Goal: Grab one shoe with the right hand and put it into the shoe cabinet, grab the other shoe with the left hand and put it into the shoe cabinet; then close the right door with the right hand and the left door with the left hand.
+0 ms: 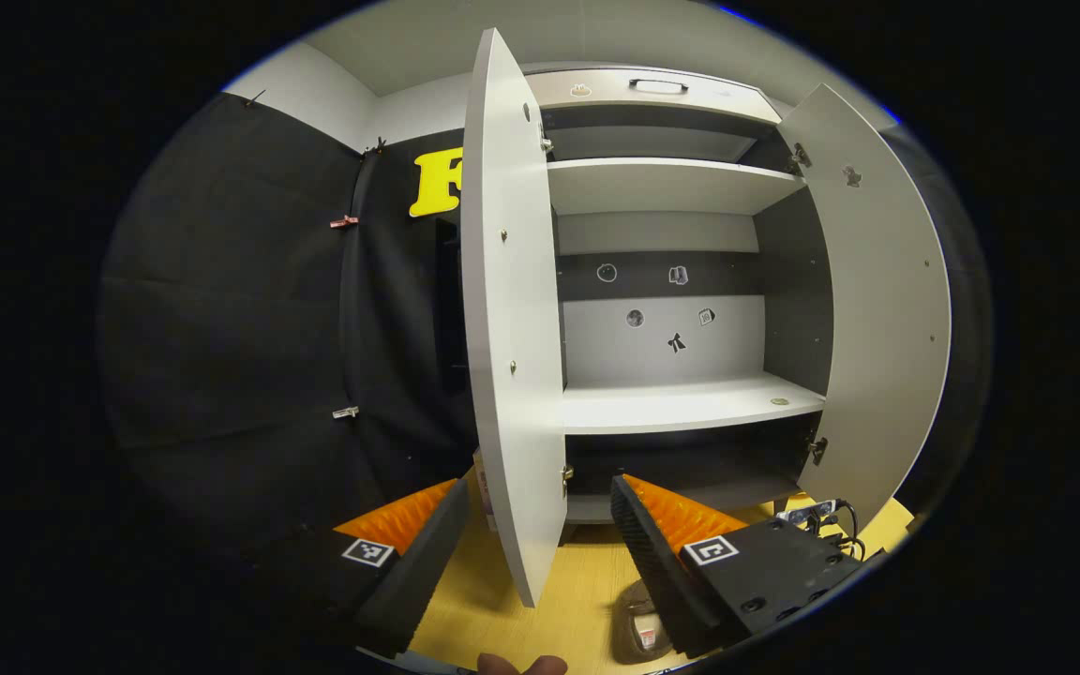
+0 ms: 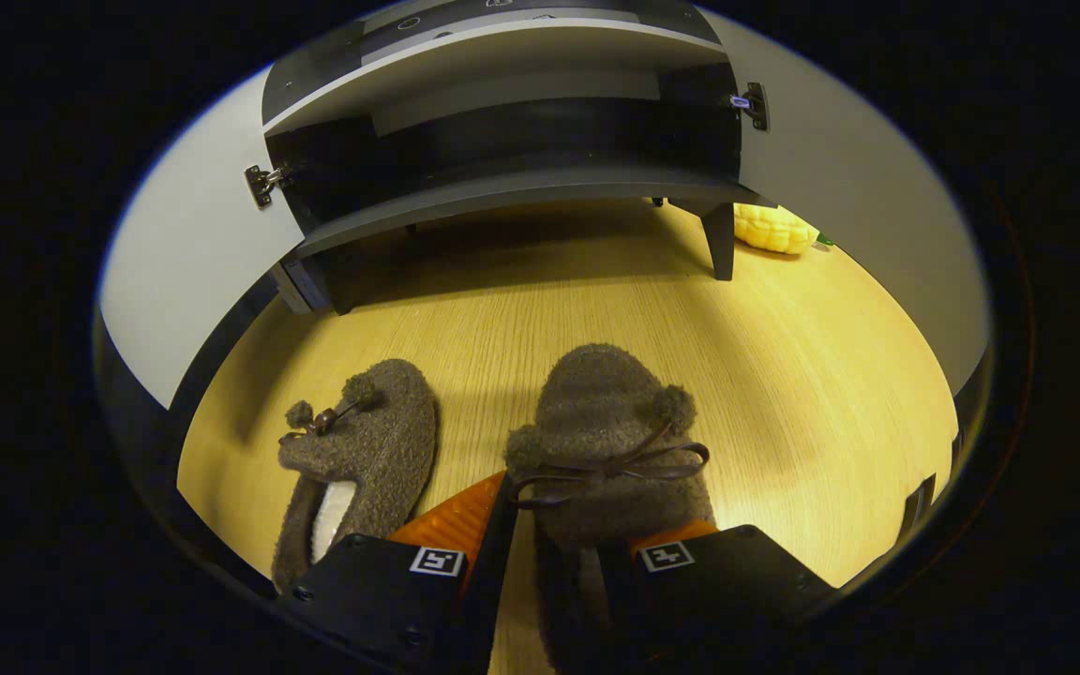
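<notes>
A recording booth: black cloth wall (image 1: 240, 309) behind a shoe cabinet (image 1: 671, 187).

Two fuzzy brown slippers are lying on the wooden floor, toes toward 12 o'clock: the right slipper (image 2: 610, 422) at 6 o'clock, the left slipper (image 2: 362, 450) at 8 o'clock. The shoe cabinet (image 1: 681, 403) is standing with both doors open.

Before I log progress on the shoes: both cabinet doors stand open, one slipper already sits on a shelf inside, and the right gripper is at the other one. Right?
Not quite. Both doors are open, but no slipper is inside yet: the right gripper view shows the left slipper on the floor beside the right slipper, which the right gripper straddles.
</notes>
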Available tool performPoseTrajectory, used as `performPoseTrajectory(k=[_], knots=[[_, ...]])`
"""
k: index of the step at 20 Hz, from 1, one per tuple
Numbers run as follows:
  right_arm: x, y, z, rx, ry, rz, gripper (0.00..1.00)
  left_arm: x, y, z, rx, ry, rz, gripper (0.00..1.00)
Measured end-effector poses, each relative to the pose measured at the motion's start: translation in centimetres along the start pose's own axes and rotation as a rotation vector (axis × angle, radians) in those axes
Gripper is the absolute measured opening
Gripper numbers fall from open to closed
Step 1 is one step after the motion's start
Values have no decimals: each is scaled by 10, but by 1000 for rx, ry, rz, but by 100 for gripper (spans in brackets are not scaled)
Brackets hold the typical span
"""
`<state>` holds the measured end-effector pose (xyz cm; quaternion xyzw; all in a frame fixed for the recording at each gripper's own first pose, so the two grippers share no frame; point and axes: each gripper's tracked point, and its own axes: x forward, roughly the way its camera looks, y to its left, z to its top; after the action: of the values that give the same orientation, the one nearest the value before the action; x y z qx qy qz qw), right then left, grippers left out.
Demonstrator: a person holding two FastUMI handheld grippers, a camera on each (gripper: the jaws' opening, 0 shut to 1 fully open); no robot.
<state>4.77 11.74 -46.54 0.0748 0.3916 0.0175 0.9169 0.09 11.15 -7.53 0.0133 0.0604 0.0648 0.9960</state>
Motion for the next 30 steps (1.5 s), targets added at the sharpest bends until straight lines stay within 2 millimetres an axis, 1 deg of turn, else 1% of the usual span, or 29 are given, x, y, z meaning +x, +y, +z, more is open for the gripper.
performPoseTrajectory(k=[1,2,3,4,5,6,8,10,12,15,18,20,22,24,26,28,30], knots=[[-2,-4,4,-10,-23,-19,44,0,1,-2,4,4,1,96],[1,-2,-1,-12,-14,-12,28,1,2,-3,8,7,-2,96],[2,-2,3,-3,-19,-14,11,2,2,-4,9,8,-4,96],[2,0,5,0,-21,-8,14,2,2,-4,10,9,-7,96],[-4,0,6,11,-21,-3,7,2,1,-5,11,9,-10,96],[-8,0,8,25,-21,3,8,2,1,-5,12,7,-12,96],[-21,-4,19,36,-37,3,8,2,-1,-3,5,2,-21,96],[-39,-2,35,46,-58,24,8,1,-6,-4,-7,2,-35,96],[-61,-1,58,46,-91,45,8,2,-11,-4,-18,4,-49,96],[-95,3,94,47,-133,66,7,1,-21,0,-49,-11,-74,96],[-128,7,135,46,-176,81,8,0,-27,6,-56,-25,-90,96],[-150,16,170,66,-211,123,7,-1,-31,9,-57,-35,-101,96],[-166,22,206,56,-254,152,7,-2,-36,12,-62,-42,-113,96],[-177,28,246,18,-303,164,8,-3,-41,15,-63,-47,-123,96],[-187,33,291,-16,-366,163,8,-4,-46,17,-64,-54,-136,96],[-192,37,334,-43,-412,159,7,-4,-50,20,-64,-60,-142,96],[-195,41,376,-35,-461,164,8,-4,-53,21,-63,-63,-148,96]])
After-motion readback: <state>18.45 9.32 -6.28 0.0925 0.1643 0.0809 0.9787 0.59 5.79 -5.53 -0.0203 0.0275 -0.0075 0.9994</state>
